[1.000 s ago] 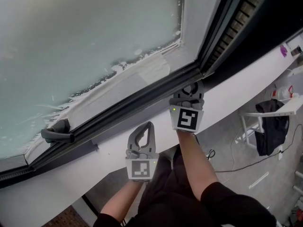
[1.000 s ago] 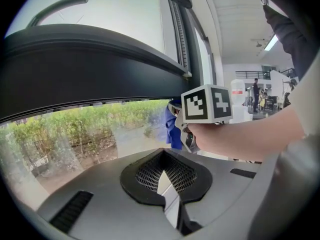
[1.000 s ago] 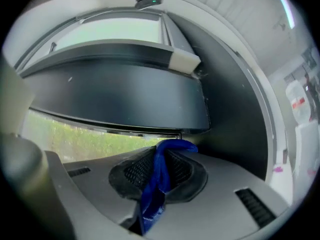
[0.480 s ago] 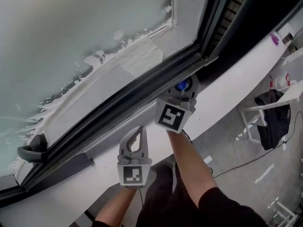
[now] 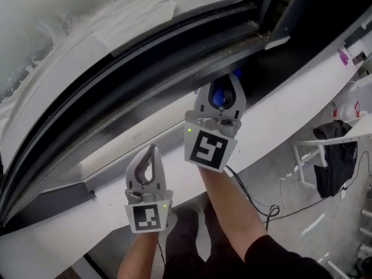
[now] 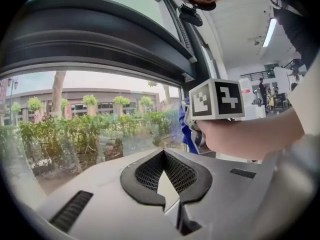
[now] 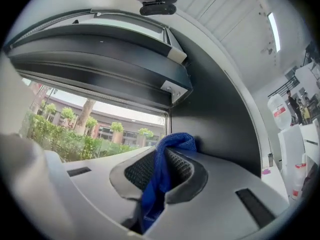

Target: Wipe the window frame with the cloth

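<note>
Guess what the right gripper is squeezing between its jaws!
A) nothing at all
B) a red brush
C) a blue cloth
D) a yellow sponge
C: the right gripper has its jaws shut on a bunched blue cloth, which pokes out past them.

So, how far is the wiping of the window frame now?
Done: the blue cloth is picked up, clamped in the right tool. In hand: that tool points the cloth at the dark window frame near its right corner; contact cannot be confirmed. Left: seemingly the whole frame, since no wiped stretch shows and pale specks lie along its channel. The left tool is shut and empty.
</note>
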